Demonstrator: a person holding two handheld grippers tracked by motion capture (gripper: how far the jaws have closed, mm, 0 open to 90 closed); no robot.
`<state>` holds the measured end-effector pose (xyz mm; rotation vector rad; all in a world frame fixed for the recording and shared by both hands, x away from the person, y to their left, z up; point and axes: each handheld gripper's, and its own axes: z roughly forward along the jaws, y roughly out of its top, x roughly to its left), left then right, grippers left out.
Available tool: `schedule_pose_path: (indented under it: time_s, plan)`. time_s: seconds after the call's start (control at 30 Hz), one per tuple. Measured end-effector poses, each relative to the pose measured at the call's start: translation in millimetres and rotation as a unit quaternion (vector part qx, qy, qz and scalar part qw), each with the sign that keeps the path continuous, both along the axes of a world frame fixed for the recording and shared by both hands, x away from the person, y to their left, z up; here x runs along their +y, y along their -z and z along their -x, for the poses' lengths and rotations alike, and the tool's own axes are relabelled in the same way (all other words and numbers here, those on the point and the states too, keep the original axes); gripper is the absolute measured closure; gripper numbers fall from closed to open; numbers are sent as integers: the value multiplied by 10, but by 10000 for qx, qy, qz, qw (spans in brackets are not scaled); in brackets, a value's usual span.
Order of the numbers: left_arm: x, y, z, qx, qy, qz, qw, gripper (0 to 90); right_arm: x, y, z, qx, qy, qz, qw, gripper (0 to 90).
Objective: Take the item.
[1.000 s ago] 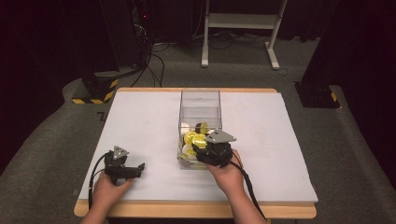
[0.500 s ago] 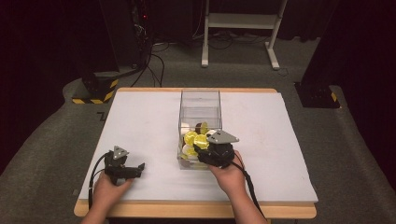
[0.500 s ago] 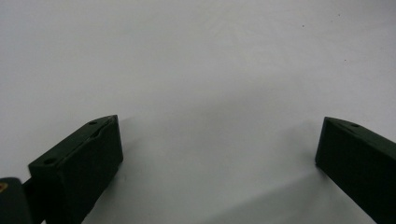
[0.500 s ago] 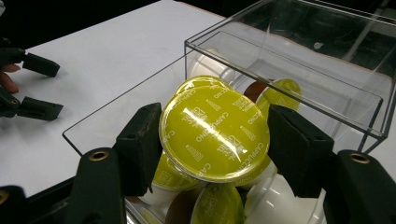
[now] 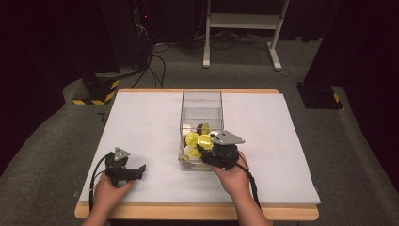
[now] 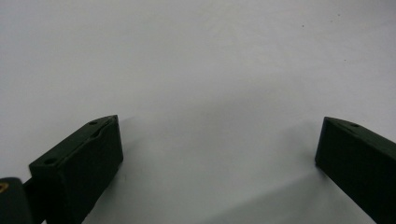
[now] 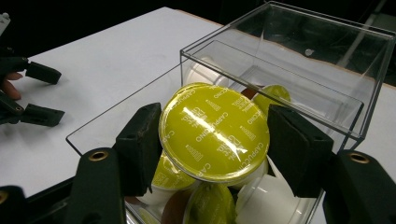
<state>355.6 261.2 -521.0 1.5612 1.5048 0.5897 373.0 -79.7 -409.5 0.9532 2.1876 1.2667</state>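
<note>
- The left hand-held gripper [image 5: 126,168] is held low near the front left of the worktop [image 5: 141,122], its jaws spread wide with nothing between them.
- The right hand-held gripper [image 7: 214,137] is held forward of the right hand [image 5: 233,176], its jaws closed against both sides of a yellow-lidded capsule [image 7: 214,132].
- Both forearms are extended in from the near edge.

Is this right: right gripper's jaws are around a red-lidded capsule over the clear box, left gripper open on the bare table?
Not quite: the lid is yellow, not red. The right gripper view shows the right gripper with its jaws either side of a yellow-lidded capsule over the clear box. The rest holds: the left gripper is open on the bare table.
</note>
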Motion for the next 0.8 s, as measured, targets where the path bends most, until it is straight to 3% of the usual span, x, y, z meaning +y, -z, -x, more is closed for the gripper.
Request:
schedule_pose_path:
  time_s: [0.8]
  plan:
    - [-1,0,0,0,-6,8,10000,10,-92,-48,40,-67,95,20,9999,381]
